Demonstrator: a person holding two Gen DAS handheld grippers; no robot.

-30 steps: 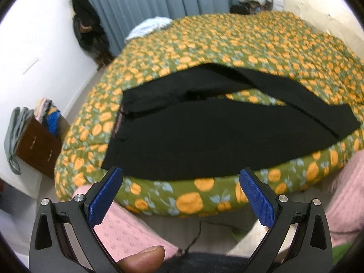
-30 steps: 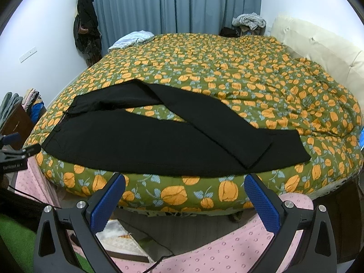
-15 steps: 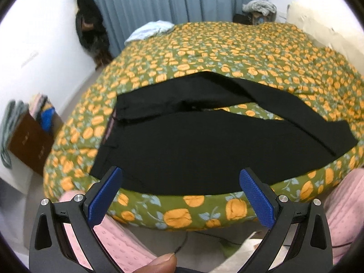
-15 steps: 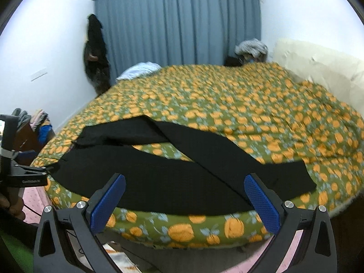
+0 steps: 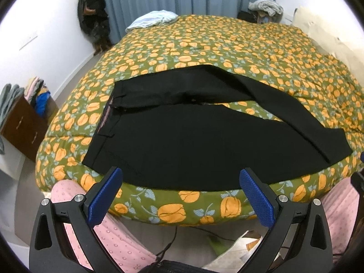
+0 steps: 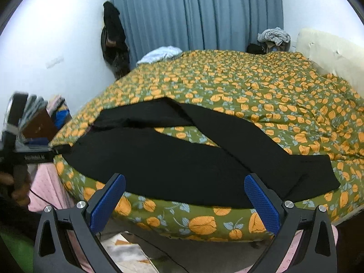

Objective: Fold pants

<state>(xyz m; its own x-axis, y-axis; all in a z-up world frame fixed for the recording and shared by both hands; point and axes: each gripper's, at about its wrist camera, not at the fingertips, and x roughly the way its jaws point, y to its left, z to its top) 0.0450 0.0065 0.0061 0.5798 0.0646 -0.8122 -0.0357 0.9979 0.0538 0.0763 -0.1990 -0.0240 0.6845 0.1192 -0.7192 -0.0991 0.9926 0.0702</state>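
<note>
Black pants (image 5: 193, 141) lie spread on the bed near its front edge, waistband at the left, legs running right. The far leg crosses diagonally over the near one toward the hems at the right (image 6: 307, 173). My left gripper (image 5: 180, 195) is open and empty, just short of the bed's front edge, near the waist end. My right gripper (image 6: 184, 201) is open and empty, in front of the bed edge below the legs. The left gripper also shows at the left of the right wrist view (image 6: 36, 157).
The bed has a green quilt with orange flowers (image 5: 204, 41). A wooden drawer unit with stacked clothes (image 5: 25, 122) stands at the left. A light blue garment (image 5: 154, 18) lies at the bed's far side. A cream headboard (image 6: 329, 50) is at the right. Pink-clad legs (image 5: 109, 234) are below.
Both grippers have moved closer to the bed and up; the right wrist view has tilted up. The pants have not moved. Both grippers stay open.
</note>
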